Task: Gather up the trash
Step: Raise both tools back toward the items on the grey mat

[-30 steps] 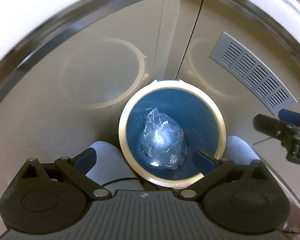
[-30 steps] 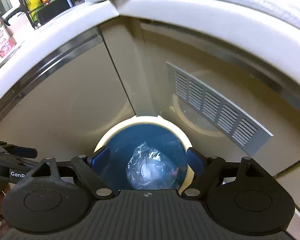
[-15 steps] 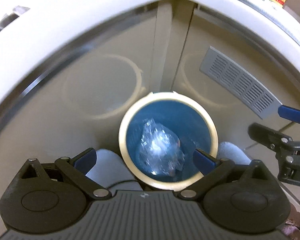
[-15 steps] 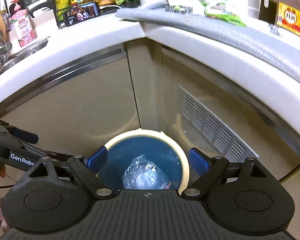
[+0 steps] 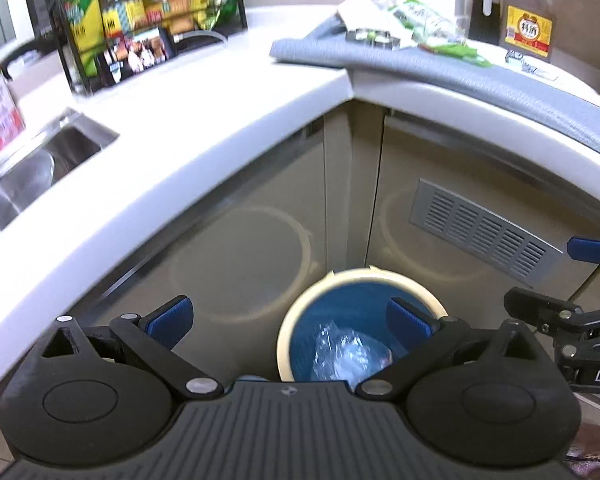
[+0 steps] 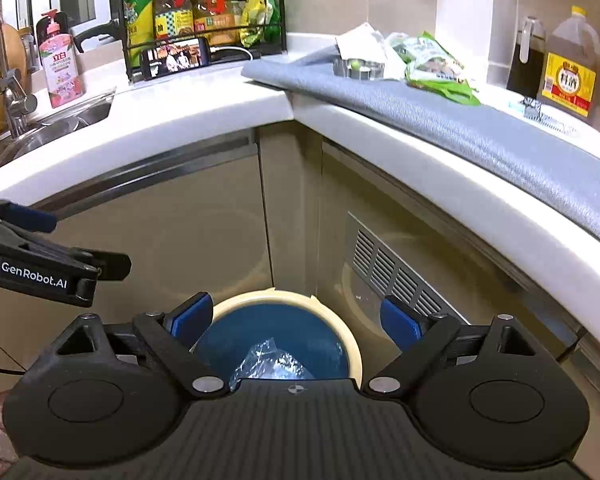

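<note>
Both tongs gape empty: the left tongs (image 5: 288, 318) at seven o'clock, the right tongs (image 6: 296, 320) beside them. One crinkly clear plastic bag (image 6: 270, 362) already lies in the round, cream-rimmed blue bin (image 6: 352, 346) at six o'clock. Glossy green wrappers (image 6: 432, 66) at one o'clock, on the bench's (image 6: 220, 108) woven grey mat (image 6: 480, 136), look uncollected.

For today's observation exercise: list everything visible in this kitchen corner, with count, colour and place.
Bin: one, cream rim, blue inside, on the floor at the cabinet corner.
Crumpled plastic: one, clear, inside the bin.
Vent grille: one, grey, on the right cabinet door.
Mat: one, grey, on the right counter.
Green packets: several, on the mat.
Soap bottle: one, pink, by the sink.
Bottle rack: one, black, in the counter corner.
Left gripper: open, empty.
Right gripper: open, empty.
</note>
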`<state>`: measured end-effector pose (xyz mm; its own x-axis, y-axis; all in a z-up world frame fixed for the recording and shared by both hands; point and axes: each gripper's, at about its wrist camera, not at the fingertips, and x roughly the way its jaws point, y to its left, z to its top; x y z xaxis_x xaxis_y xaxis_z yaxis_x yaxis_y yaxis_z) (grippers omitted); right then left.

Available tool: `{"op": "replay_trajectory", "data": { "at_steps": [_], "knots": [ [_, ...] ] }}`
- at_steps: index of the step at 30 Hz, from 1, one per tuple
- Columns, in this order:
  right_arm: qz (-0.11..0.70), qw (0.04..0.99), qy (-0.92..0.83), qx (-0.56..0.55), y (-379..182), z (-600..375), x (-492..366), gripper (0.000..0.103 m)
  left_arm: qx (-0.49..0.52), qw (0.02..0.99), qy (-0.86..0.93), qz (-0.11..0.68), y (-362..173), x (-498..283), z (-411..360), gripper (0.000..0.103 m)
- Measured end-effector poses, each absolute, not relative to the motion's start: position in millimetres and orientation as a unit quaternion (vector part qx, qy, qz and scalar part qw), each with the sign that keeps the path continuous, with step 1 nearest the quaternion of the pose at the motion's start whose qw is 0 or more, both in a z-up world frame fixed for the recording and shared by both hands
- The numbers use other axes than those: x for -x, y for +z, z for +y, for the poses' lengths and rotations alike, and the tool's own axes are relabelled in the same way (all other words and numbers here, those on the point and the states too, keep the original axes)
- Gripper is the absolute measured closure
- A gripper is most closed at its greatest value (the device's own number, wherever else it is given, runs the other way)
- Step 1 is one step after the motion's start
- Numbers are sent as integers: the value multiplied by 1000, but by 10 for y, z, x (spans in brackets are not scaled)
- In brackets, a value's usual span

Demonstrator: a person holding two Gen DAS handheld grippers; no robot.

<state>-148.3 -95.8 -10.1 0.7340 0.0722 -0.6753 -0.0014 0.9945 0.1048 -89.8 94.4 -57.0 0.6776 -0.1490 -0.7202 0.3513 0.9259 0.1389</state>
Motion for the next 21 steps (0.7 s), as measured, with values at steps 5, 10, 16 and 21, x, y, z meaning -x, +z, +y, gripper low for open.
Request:
{"op": "replay_trajectory", "data": {
  "at_steps": [5, 10, 16, 21],
  "knots": [
    [361, 931, 20, -47, -76, -949, 1506, 10, -139, 908, -140, 370, -538, 920, 937, 0],
    [358, 932, 18, -48, -61, -951, 1526, 10, -142, 912, -137, 361, -506, 961, 954, 0],
    [355, 933, 17, -49, -47, -956, 1540, 10, -147, 914, -138, 352, -463, 966, 955, 0],
    [344, 937, 19, -54, 24, -999, 1529, 8, -131, 919, -138, 346, -305, 922, 985, 0]
  ]
}}
